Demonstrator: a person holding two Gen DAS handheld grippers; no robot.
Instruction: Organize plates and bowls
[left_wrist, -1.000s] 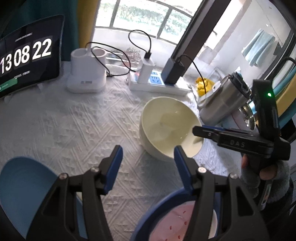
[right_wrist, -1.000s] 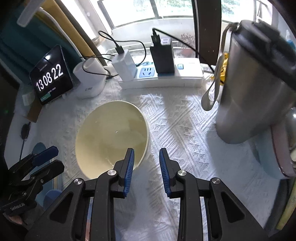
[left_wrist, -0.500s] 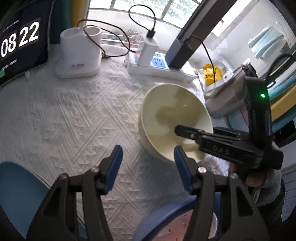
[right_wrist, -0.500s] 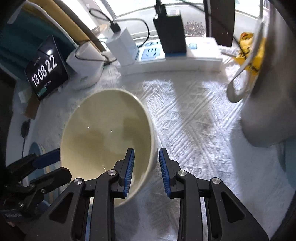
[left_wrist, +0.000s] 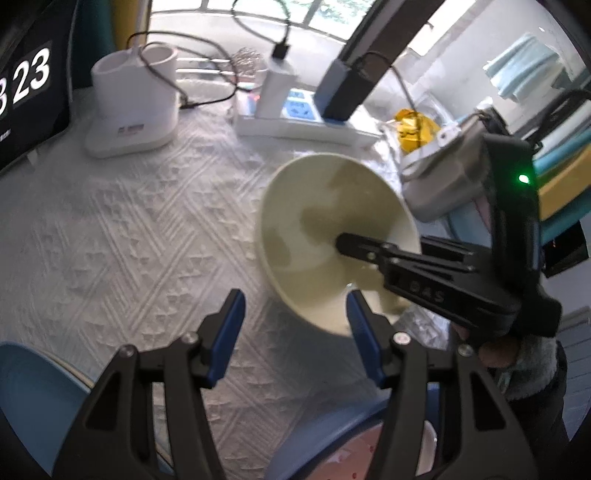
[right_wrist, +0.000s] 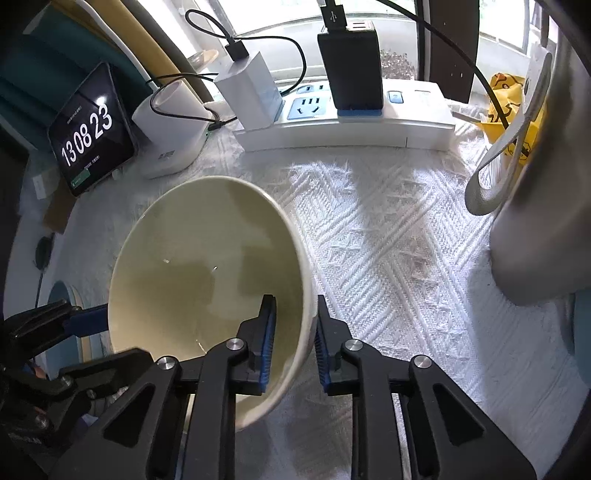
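We work on a table under a white knitted cloth, with a power strip and its chargers along the far edge, a clock tablet far left and a steel flask on the right.

The cream bowl sits left of centre, and it is the piece we are taking. Our right gripper straddles the bowl's near right wall, one finger inside and one outside; its jaws have just been closing and now pinch the rim between the blue pads. We judge a rim grip is chosen because the bowl is far too wide to span. The bowl looks tipped toward the left, probably because the pinch lifts one side.

Our left gripper hangs spread and empty just near of the bowl, its jaws having eased in a little with nothing between them. We read it as waiting to steady or receive.

The left wrist view alone shows what lies nearest us: a blue plate at the near left and a blue dish with a pink centre under the gripper, likely the stacking spot. It also shows the hand holding the right gripper. The right wrist view alone shows the pads meeting the rim.
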